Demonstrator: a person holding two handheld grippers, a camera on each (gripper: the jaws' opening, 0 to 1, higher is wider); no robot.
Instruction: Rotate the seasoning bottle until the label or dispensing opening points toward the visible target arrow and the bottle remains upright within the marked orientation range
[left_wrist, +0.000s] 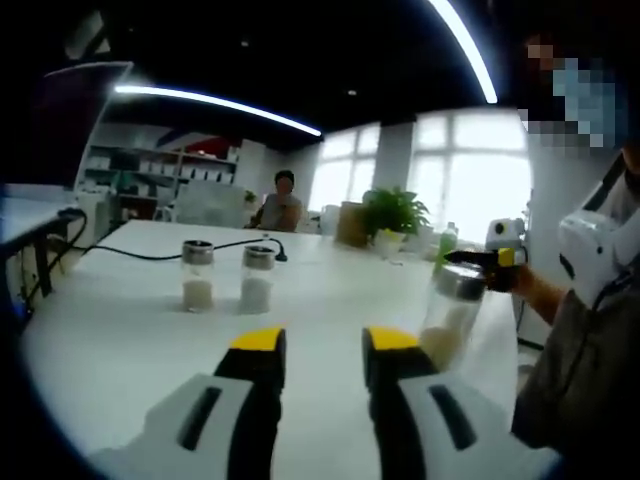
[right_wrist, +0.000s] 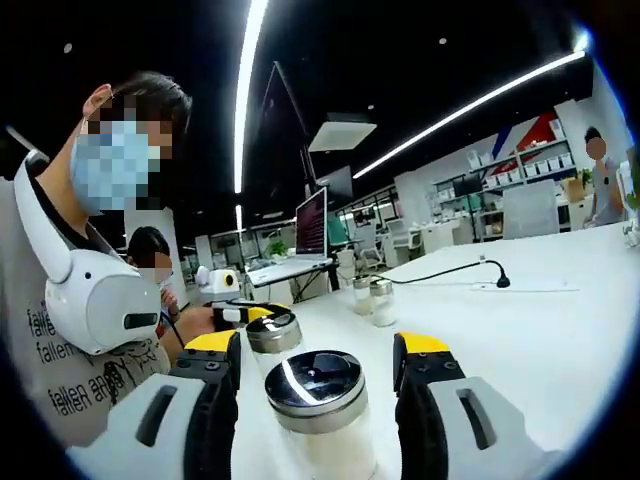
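Seasoning bottle (right_wrist: 318, 410), a clear glass jar with a shiny dark metal lid and pale powder inside, stands upright on the white worktop (right_wrist: 560, 320). In the right gripper view it sits directly between the right gripper's (right_wrist: 318, 355) yellow-tipped black jaws, which are spread apart with a gap on each side of the lid, not clamping it. A second similar lidded jar (right_wrist: 272, 338) stands just behind it. In the left gripper view the left gripper (left_wrist: 322, 345) hangs released over bare worktop, jaws parted, with the same bottle (left_wrist: 452, 312) off to its right. Two more glass shakers (left_wrist: 228, 277) stand well apart, farther back. The right gripper looks far nearer; no target arrow can be made out.
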